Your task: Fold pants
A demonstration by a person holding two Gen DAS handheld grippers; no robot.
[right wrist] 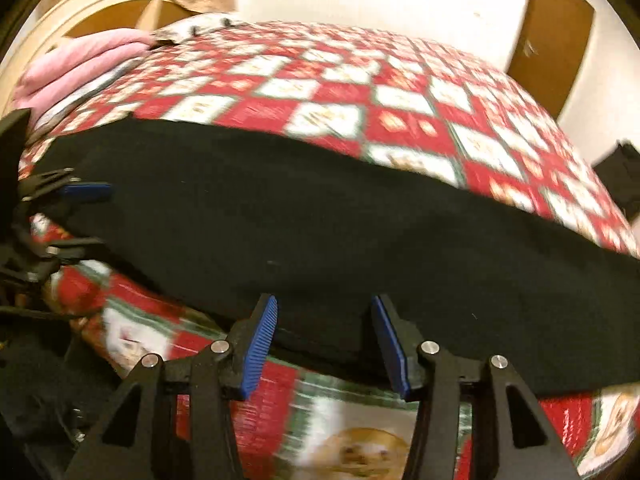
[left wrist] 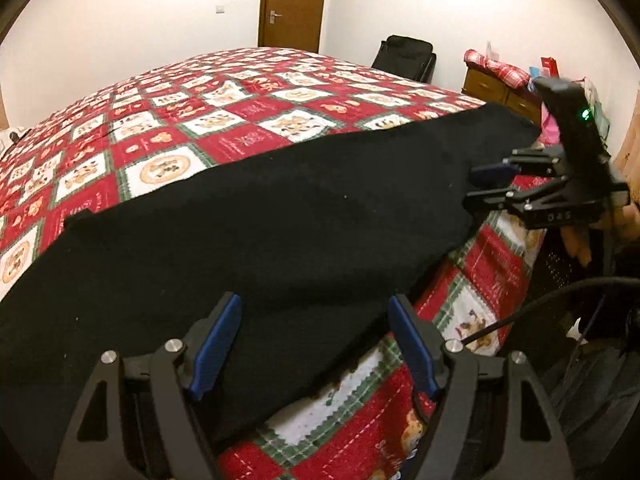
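White walls and a brown door (left wrist: 294,2) back a bed (left wrist: 168,128) under a red patchwork quilt. Black pants (left wrist: 280,220) lie stretched along its near edge, in one long flat band. Left hand-held gripper (left wrist: 314,344) hovers over the near hem, jaws wide, nothing between the pads. Right hand-held gripper (right wrist: 324,344) sits over the same edge further along, jaws parted about halfway, not pinching cloth; its view is blurred. Risks, as I judge them: the near hem overhangs the bed side, so a shallow pinch may take only one layer, or snag the quilt, and the fold would come out skewed.
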